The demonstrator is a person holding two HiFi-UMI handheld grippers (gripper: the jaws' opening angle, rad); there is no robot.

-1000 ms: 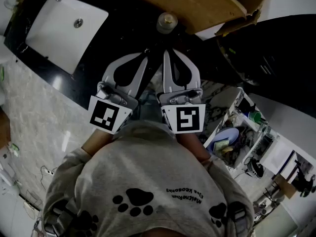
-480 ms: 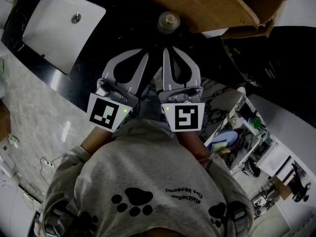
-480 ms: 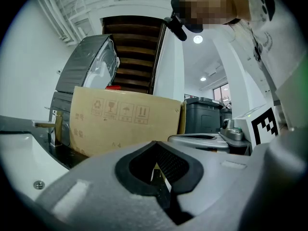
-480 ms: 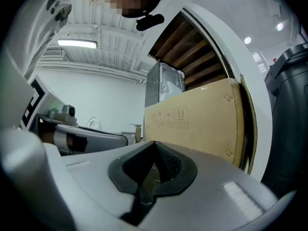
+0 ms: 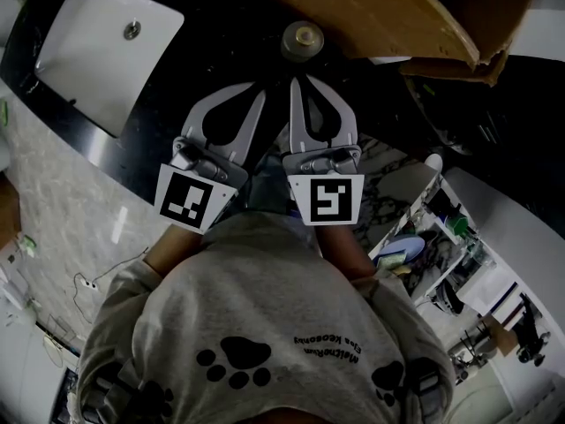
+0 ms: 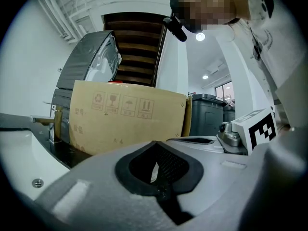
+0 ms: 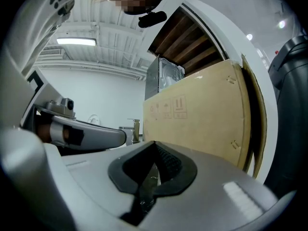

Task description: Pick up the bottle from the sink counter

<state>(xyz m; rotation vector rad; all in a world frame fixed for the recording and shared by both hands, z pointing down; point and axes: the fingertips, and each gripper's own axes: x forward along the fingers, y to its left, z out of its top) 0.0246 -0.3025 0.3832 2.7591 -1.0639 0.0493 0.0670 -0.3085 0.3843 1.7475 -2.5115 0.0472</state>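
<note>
Head view shows you at the dark table (image 5: 212,60), with a cardboard box (image 5: 380,16) lying across its far side and a white sink (image 5: 106,51) set into it on the left. You hold both tools side by side, reaching over the table and pointing toward the box. Your left tool (image 5: 262,91) is clenched, jaws together with nothing between them. Your right tool (image 5: 296,82) is likewise clenched and empty. The bottle (image 5: 302,39) stands on the table just beyond the two tool tips, in front of the box.
</note>
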